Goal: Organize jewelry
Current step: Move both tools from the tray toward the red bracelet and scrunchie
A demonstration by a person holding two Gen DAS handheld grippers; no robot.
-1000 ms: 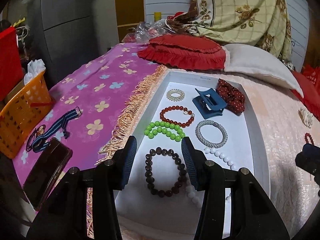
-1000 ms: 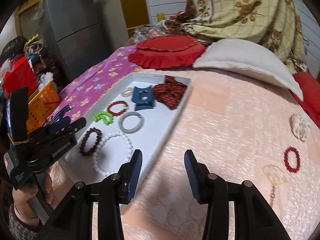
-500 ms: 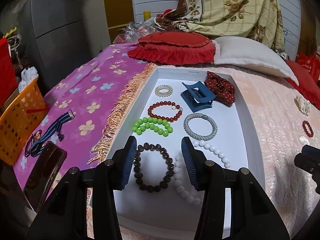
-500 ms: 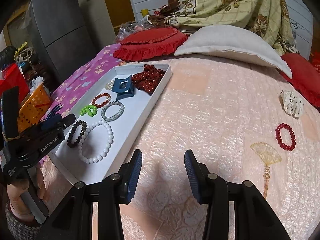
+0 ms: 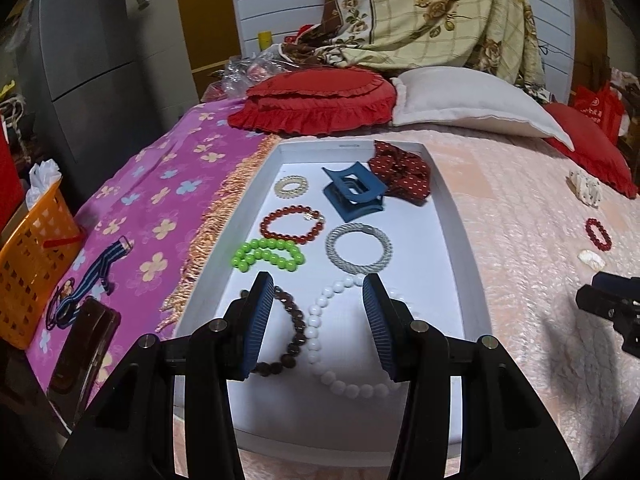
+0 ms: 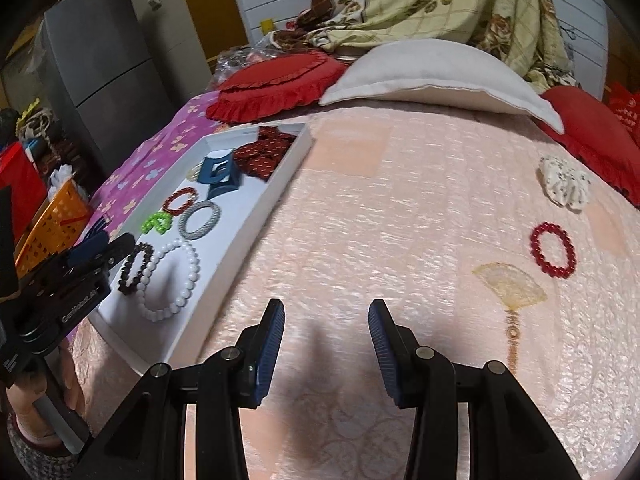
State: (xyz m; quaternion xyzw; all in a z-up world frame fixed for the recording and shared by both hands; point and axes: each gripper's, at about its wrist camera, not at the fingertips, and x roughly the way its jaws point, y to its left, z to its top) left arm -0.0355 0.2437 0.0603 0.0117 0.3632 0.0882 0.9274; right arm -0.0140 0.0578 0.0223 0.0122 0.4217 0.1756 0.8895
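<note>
A white tray (image 5: 452,216) on the pink bedspread holds a white bead necklace (image 5: 320,340), a dark brown bracelet (image 5: 294,336), a green bracelet (image 5: 268,254), a red bracelet (image 5: 292,224), a silver ring bracelet (image 5: 359,247), a pearl bracelet (image 5: 291,186), a blue hair claw (image 5: 352,194) and a red dotted scrunchie (image 5: 402,174). My left gripper (image 5: 318,316) hovers open over the tray's near end with nothing gripped. My right gripper (image 6: 326,334) stands open above bare bedspread. A dark red bracelet (image 6: 554,249) and a white scrunchie (image 6: 564,184) lie to its far right.
A red ruffled cushion (image 5: 316,100) and a white pillow (image 5: 472,104) lie behind the tray. A purple flowered cloth (image 5: 140,208) with a striped strap (image 5: 86,284) and a dark phone (image 5: 86,352) lies left. An orange basket (image 5: 28,264) stands at the bed's left edge. A fan-shaped trinket (image 6: 510,284) lies on the spread.
Both grippers have slid sideways to the right and rolled a little. The tray now sits further left in the right wrist view. Jaw gaps are unchanged.
</note>
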